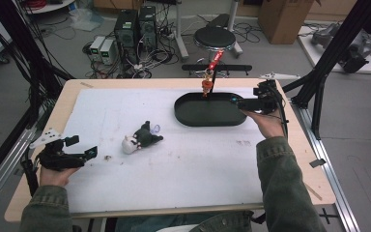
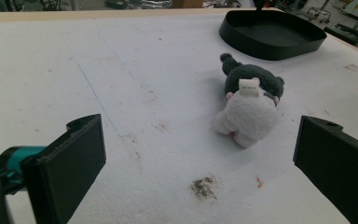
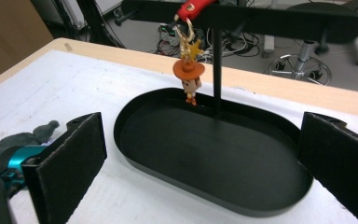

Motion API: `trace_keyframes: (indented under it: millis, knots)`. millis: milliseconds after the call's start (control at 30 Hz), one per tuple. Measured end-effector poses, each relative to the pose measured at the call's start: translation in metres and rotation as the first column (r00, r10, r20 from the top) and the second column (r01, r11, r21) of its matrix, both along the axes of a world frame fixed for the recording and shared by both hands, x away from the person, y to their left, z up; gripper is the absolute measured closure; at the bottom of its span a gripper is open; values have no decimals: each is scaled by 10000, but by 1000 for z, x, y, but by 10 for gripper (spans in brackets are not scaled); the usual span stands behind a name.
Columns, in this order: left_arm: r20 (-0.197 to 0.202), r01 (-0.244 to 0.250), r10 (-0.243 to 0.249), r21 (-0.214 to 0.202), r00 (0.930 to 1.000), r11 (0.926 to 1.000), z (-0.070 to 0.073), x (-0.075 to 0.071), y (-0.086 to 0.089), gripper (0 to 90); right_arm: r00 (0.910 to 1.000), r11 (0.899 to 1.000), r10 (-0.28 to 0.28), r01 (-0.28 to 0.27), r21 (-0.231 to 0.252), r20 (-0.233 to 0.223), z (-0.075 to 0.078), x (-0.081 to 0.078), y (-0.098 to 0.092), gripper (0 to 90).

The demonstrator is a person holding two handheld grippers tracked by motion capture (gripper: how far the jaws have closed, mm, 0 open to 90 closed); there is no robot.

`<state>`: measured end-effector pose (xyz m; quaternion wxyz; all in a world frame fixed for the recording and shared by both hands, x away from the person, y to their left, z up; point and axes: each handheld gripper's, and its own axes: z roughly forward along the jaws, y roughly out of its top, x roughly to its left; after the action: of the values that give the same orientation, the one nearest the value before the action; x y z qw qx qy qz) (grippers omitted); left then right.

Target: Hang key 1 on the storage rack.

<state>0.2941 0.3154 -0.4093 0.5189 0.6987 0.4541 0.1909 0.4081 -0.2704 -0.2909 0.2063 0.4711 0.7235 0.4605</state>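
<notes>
Left gripper point(image 1: 83, 147) sits low at the table's near-left edge, jaws spread wide, gripping nothing, aimed at the plush toy point(image 2: 248, 105) lying just ahead; its small white tag point(image 2: 249, 87) is too blurred to read. Right gripper point(image 1: 236, 101), also gaping and empty, hovers at the black oval tray point(image 3: 186, 179), where a cowboy keychain point(image 3: 189, 74) hangs from the stand point(image 3: 217, 70).

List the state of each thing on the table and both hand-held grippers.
Left hand-held gripper: open, holding nothing.
Right hand-held gripper: open, holding nothing.
Plush toy: lying on the white mat, untouched.
Black tray: nothing lying in it.
Cowboy keychain: hanging from the stand's crossbar.
</notes>
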Motion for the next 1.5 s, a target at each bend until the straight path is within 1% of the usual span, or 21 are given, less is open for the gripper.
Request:
trace_keyframes:
  millis: [100, 233, 267, 333, 400, 533, 667, 700, 733, 833, 867, 933, 967, 1067, 1133, 1200, 1233, 1300, 1467, 1500]
  knots:
    - [12, -54, 54, -18, 10000, 10000, 0, 0, 0, 26, 10000, 10000, -54, 54, 77, -79, -7, -4, -7, 6]
    - [-23, -37, 37, 16, 10000, 10000, 0, 0, 0, 26, 9999, 9998, -124, 125, 124, -66, -17, -8, -15, 5]
    - [-62, -33, 33, 15, 10000, 10000, 0, 0, 0, 26, 9998, 9998, -105, 107, 162, -145, -19, -10, -16, 6]
    - [-100, -34, 34, 32, 9999, 10000, -1, 0, 0, 26, 10000, 9997, -27, 28, 253, -43, -24, -13, -17, 6]
    - [-90, -56, 56, 8, 9999, 10000, -1, 0, 0, 26, 9999, 9998, 70, -72, 176, 98, -30, -16, -18, 5]
    - [-88, -98, 98, -5, 9999, 10000, -1, 0, 1, 26, 9999, 9999, 112, -112, 93, -28, -39, -20, -19, 6]
    - [-81, -91, 91, 20, 9999, 10000, 0, -1, 1, 26, 9998, 9999, 120, -121, 103, 129, -46, -25, -20, 6]
    - [-76, -97, 97, 10, 9999, 10000, 0, -1, 2, 26, 9999, 9999, 111, -112, 122, 77, -48, -27, -20, 6]
    - [-84, -112, 112, 8, 9999, 9999, 0, -1, 2, 26, 9998, 9998, 121, -123, 137, 127, -51, -28, -21, 6]
    - [-83, -155, 155, -16, 9998, 9999, 0, -1, 2, 26, 9996, 9993, 85, -95, 349, 282, -60, -35, -23, 5]
    - [-89, -159, 159, -11, 9998, 9999, -1, -1, 3, 26, 9997, 9985, 36, -50, 547, 254, -63, -37, -23, 5]
    - [-95, -183, 183, -1, 9998, 9998, 0, -1, 3, 26, 9995, 9931, 44, -81, 1172, 313, -69, -42, -24, 5]
    - [-85, -181, 181, -1, 9998, 9998, 0, -1, 3, 26, 9993, 9933, 44, -87, 1156, 378, -72, -45, -24, 5]
    - [-95, -192, 192, 10, 9998, 9998, 0, -2, 3, 27, 9985, 9975, 129, -165, 681, 528, -80, -50, -20, 5]
    - [-120, -189, 189, 25, 9997, 9998, 0, -2, 3, 26, 9976, 9984, 228, -261, 503, 660, -85, -53, -20, 5]
    - [-149, -200, 199, -51, 9997, 9998, -1, -3, 3, 26, 9976, 9990, 221, -246, 381, 652, -90, -57, -18, 5]
    - [-175, -180, 179, -87, 9997, 9998, -1, -3, 4, 26, 9971, 9989, 244, -273, 391, 721, -93, -59, -18, 5]
    - [-176, -174, 172, -98, 9997, 9998, -1, -3, 4, 26, 9974, 9985, 206, -240, 483, 697, -101, -63, -19, 5]
    - [-201, -121, 119, -120, 9997, 9999, 0, -2, 3, 26, 9987, 9988, -65, 39, 498, 514, -117, -70, -21, 5]
    - [-253, -88, 86, -76, 9996, 9999, 1, -1, 2, 26, 9983, 9991, -96, 72, 411, 576, -118, -70, -22, 5]
